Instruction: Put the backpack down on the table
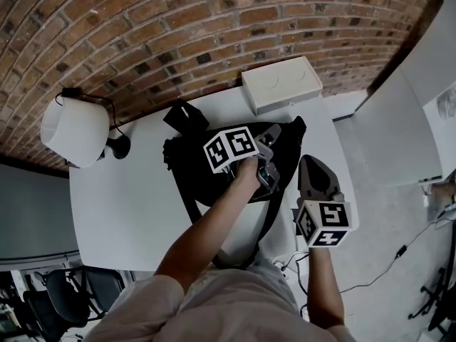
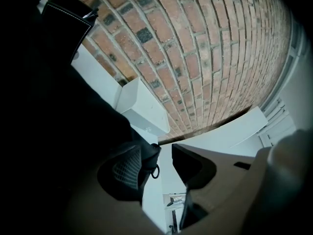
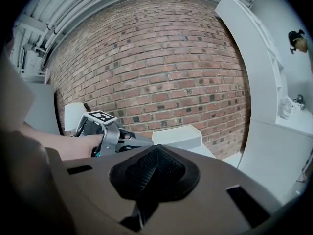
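The black backpack (image 1: pixel 194 171) lies on the white table (image 1: pixel 128 205), one strap trailing over the table's near edge. My left gripper (image 1: pixel 274 132) reaches over the backpack's right side. In the left gripper view its jaws (image 2: pixel 156 168) stand open with a strip of white table showing between the pads. The backpack's dark fabric (image 2: pixel 49 131) and a small zipper ring (image 2: pixel 155 172) lie against the left pad. My right gripper (image 1: pixel 311 162) hovers off the backpack's right edge, apart from it, and its pads (image 3: pixel 154 173) are pressed together with nothing between them.
A white box (image 1: pixel 280 84) stands at the table's far right by the brick wall. A small black case (image 1: pixel 185 116) lies behind the backpack, and a white lamp (image 1: pixel 71 130) stands at the left. A white partition (image 1: pixel 385 134) rises on the right.
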A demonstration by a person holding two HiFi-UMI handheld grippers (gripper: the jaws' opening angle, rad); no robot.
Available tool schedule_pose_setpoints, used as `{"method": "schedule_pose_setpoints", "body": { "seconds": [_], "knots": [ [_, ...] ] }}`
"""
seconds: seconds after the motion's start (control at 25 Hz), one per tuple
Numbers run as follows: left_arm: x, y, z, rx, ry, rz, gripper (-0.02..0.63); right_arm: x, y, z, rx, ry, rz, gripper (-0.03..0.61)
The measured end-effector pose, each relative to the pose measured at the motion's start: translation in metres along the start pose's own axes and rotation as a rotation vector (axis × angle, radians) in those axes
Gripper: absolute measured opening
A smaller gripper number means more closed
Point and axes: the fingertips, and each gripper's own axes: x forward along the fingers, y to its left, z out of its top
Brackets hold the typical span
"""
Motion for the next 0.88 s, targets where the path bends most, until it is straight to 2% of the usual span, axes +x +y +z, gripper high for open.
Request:
{"method": "schedule_pose_setpoints", "body": {
  "seconds": [0.24,0.4,0.64,0.88],
  "knots": [
    [-0.016,-0.003,0.015,0.016,-0.045,-0.013,0.178,0.003,0.011,0.001,-0.002,-0.011,0.033,0.000],
    [-0.031,-0.011,0.015,0.040,-0.066,-0.051,0.178,0.000,0.020,0.004,-0.007,-0.022,0.063,0.000],
    [-0.060,-0.027,0.011,0.135,-0.096,-0.076,0.176,-0.011,0.033,0.014,-0.014,-0.065,0.107,0.000],
    [-0.097,-0.040,0.005,0.262,-0.153,-0.058,0.169,-0.024,0.046,0.022,-0.033,-0.088,0.156,0.000]
  ]
}}
